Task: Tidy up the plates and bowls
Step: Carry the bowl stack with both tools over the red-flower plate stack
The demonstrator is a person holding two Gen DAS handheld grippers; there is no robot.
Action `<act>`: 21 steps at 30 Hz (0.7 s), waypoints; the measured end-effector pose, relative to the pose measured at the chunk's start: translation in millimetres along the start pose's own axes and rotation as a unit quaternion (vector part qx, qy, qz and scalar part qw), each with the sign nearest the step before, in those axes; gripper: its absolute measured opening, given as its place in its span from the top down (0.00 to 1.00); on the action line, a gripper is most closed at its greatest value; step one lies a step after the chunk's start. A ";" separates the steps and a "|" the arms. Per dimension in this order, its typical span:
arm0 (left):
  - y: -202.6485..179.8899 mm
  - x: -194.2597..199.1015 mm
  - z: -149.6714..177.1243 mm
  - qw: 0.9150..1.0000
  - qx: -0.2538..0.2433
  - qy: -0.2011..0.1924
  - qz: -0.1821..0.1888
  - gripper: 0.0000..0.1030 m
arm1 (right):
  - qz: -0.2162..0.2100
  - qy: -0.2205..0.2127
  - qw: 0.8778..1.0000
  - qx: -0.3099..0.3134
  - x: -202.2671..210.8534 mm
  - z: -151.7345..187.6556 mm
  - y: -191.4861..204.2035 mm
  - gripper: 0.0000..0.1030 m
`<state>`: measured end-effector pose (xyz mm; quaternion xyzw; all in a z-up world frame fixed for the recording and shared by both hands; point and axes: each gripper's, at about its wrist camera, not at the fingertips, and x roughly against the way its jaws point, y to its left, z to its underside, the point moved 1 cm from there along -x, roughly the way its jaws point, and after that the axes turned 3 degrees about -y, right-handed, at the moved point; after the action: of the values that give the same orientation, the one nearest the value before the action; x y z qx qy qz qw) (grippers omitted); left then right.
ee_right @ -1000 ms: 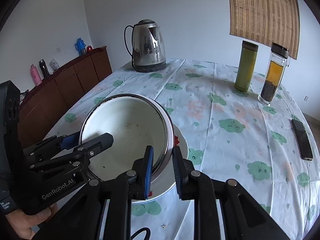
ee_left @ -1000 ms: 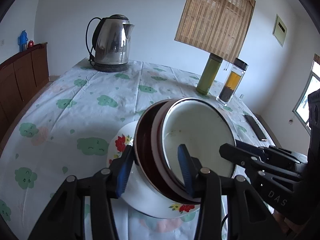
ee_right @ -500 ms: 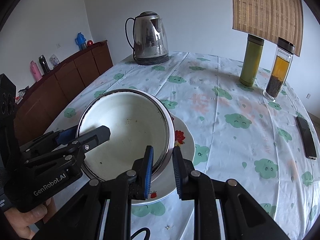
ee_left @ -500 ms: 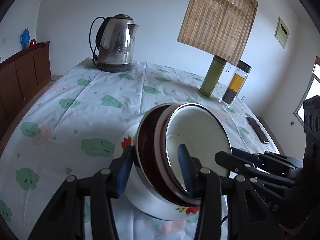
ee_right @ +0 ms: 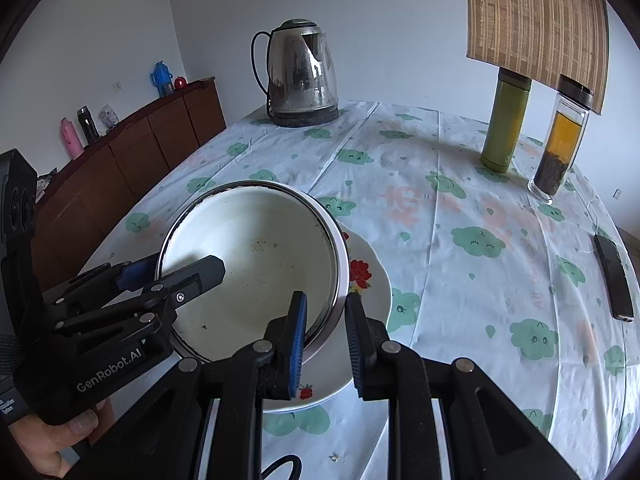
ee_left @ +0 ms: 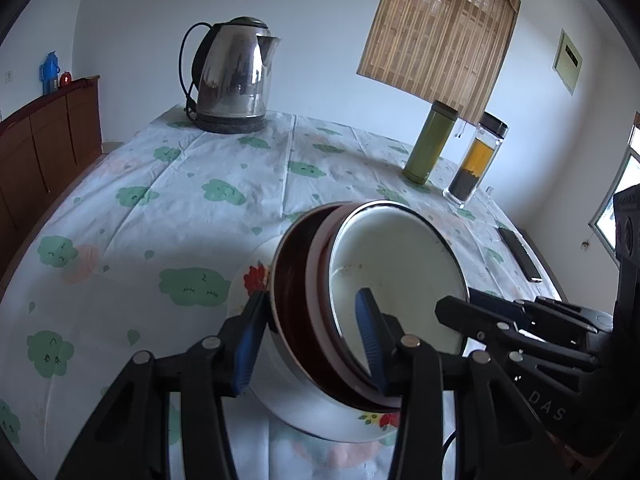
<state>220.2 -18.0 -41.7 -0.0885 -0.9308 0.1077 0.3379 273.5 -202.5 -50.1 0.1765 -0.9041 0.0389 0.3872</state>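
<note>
Jaws of left gripper (ee_left: 310, 344) clamp both nested bowls: white enamel bowl (ee_left: 396, 276) inside brown bowl (ee_left: 294, 300), tilted over floral plate (ee_right: 370, 276). Jaws of right gripper (ee_right: 326, 340) pinch the bowls' opposite rim, narrow gap. Plate rests on desk (ee_right: 460, 208). Farther: phone (ee_right: 614, 276), green flask (ee_right: 506, 126), tea bottle (ee_right: 560, 146), kettle (ee_left: 232, 76).

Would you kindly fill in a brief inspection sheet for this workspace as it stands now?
Surface: table under a cloud-print cloth.
Job's things: nested bowls, tilted, over a flowered plate.
Clutter: kettle, green flask, tea bottle, phone.
Grippers: left gripper clamps the bowls' near wall; right gripper pinches their rim.
Cables: kettle cord; cable at the bottom edge.
Surroundings: wooden sideboard, bamboo blind.
</note>
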 end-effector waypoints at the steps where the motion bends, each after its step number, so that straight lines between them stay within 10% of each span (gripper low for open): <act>1: -0.3 -0.2 0.1 1.000 -0.001 0.001 -0.001 0.58 | 0.002 0.003 1.000 0.001 -1.2 0.1 -0.1 0.79; 21: 12.8 -8.0 0.0 0.999 0.027 0.011 0.021 0.58 | -0.009 0.013 1.000 0.003 -7.9 -4.4 -0.2 0.77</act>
<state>227.4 -7.5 -49.8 -0.0998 -0.9219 0.1386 0.3477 281.6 -199.4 -52.7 0.1854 -0.8971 0.0402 0.3990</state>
